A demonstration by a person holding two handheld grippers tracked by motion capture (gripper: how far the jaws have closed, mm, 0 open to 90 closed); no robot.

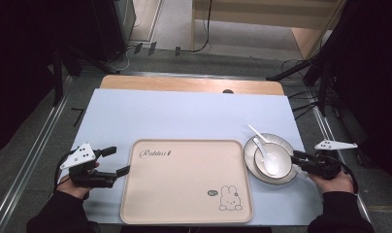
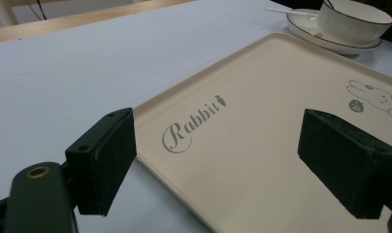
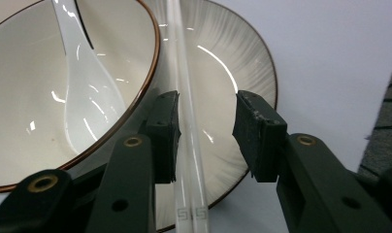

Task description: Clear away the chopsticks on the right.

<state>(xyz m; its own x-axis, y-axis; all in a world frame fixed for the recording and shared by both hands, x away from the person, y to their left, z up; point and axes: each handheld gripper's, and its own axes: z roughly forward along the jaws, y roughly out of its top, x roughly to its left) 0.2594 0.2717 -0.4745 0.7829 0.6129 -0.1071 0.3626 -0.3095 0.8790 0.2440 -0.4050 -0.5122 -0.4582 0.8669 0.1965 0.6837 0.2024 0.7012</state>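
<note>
Right gripper [image 3: 206, 133] part-open astride clear chopsticks [image 3: 187, 121] on plate [image 3: 242, 73], pads not pressing, bowl [image 3: 19, 97] and spoon [image 3: 85, 92] alongside, left gripper [image 2: 218, 160] wide over tray [image 2: 262, 121] edge.

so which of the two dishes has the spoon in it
The bowl, the deeper dish with the dark rim: the white spoon lies inside it. The bowl sits on the flat ribbed plate, which carries chopsticks beside the bowl instead.

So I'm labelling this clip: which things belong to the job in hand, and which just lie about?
In the job: plate, bowl, spoon, chopsticks, right gripper.
Lying about: tray, blue mat.
</note>
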